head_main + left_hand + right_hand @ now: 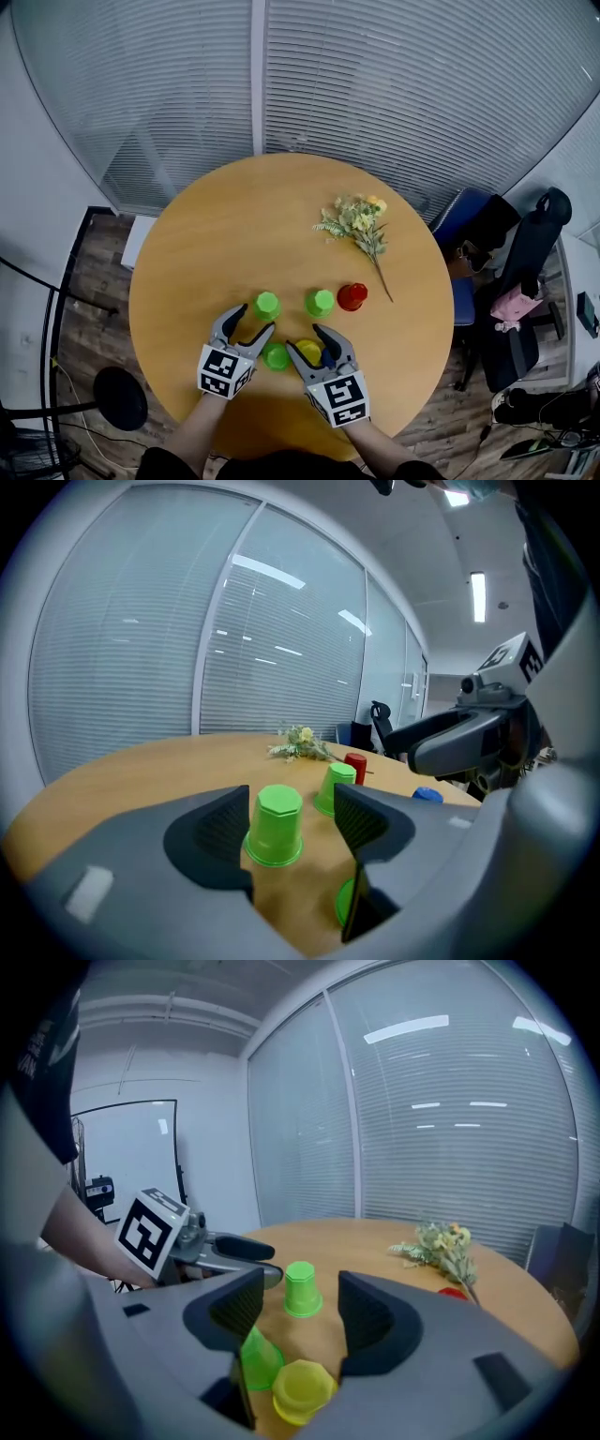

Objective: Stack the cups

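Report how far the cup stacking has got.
Done: nothing yet; every cup on the table stands apart and upside down, none nested. In hand: nothing gripped. The left gripper is open, lined up on a green cup; the right gripper is open around the yellow cup. Left: all the stacking, including the red cup.
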A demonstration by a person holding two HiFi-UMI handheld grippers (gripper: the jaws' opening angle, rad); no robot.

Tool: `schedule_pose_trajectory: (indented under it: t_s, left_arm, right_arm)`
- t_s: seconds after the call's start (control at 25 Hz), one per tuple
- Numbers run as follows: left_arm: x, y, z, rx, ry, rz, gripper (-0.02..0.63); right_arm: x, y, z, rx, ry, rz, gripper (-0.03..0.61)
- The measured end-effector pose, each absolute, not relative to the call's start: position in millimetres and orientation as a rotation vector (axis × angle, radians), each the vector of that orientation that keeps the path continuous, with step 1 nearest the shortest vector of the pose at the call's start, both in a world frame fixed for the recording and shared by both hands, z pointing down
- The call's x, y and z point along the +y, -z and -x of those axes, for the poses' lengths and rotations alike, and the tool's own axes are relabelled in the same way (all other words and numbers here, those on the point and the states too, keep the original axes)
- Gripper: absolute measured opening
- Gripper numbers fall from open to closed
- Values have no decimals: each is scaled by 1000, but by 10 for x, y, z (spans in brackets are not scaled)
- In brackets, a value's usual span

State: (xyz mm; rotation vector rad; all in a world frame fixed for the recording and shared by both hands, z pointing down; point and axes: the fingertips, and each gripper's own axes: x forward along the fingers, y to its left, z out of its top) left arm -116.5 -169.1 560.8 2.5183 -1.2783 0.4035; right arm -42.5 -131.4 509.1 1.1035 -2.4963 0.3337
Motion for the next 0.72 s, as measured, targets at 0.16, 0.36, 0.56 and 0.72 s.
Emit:
schedule_pose_trajectory:
  t_s: [0.16, 0.36, 0.56, 0.72]
  left_arm:
    - [-1855, -5845, 1134, -1236, -479, -2505, 270]
    - [-2000, -6027, 1070, -1199, -524, -2504, 270]
    - [-2035, -6115, 1045, -1181, -564, -2508, 268]
    - [-2037, -6127, 1046, -1171, -591, -2520, 244]
  right_arm:
    - [-1340, -5154, 450, -2485, -363, -1087, 238]
    - [-1361, -5210, 433, -2477, -384, -1090, 238]
    - [-1333, -5265, 403, -2466, -406, -1093, 238]
    - [-1303, -5271, 364, -2459, -414, -1107, 238]
